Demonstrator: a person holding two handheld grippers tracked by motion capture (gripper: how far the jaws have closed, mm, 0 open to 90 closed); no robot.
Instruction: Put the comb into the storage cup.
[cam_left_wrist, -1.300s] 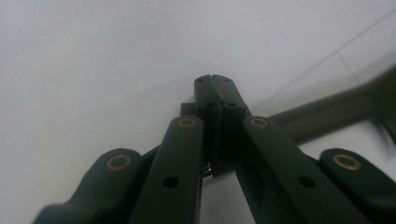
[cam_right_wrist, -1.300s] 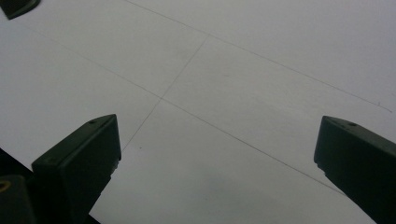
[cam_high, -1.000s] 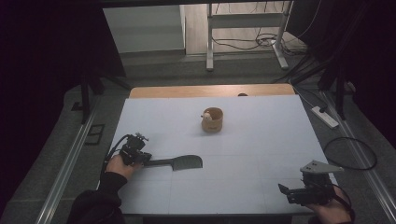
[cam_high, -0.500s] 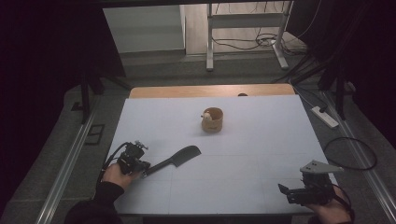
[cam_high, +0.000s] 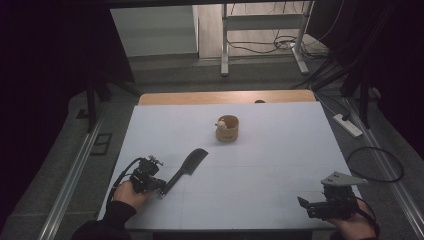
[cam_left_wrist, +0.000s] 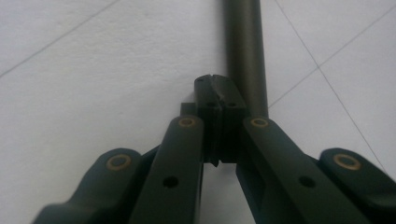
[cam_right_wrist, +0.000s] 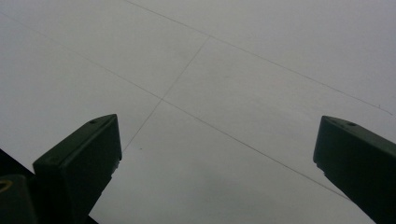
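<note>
A black spatula (cam_high: 184, 169) lies on the white table (cam_high: 260, 150) at your near left in the high view, its broad flat blade angled away toward the centre and its slim handle running back into your left gripper (cam_high: 159, 187). Your left hand (cam_high: 131, 192) rests at the table's near edge, a cable looping from the tool. Farther off, near the middle of the table and well apart from the spatula, a small round wooden cup (cam_high: 228, 128) stands upright with a pale rounded object (cam_high: 220, 123) at its rim; what that object is cannot be told. At the near right corner, your right gripper (cam_high: 303, 204) carries its grey three-cornered plate and points left, low over bare table.

In the left gripper view, your left gripper (cam_left_wrist: 216, 95) has its jaws pressed together, and the spatula's dark, round handle (cam_left_wrist: 245, 51) runs straight ahead from just beside their tips, lying on the white surface.

In the right gripper view, your right gripper (cam_right_wrist: 217, 154) stands with its jaws spread wide, nothing between them but the white sheet crossed by thin lines.
</note>
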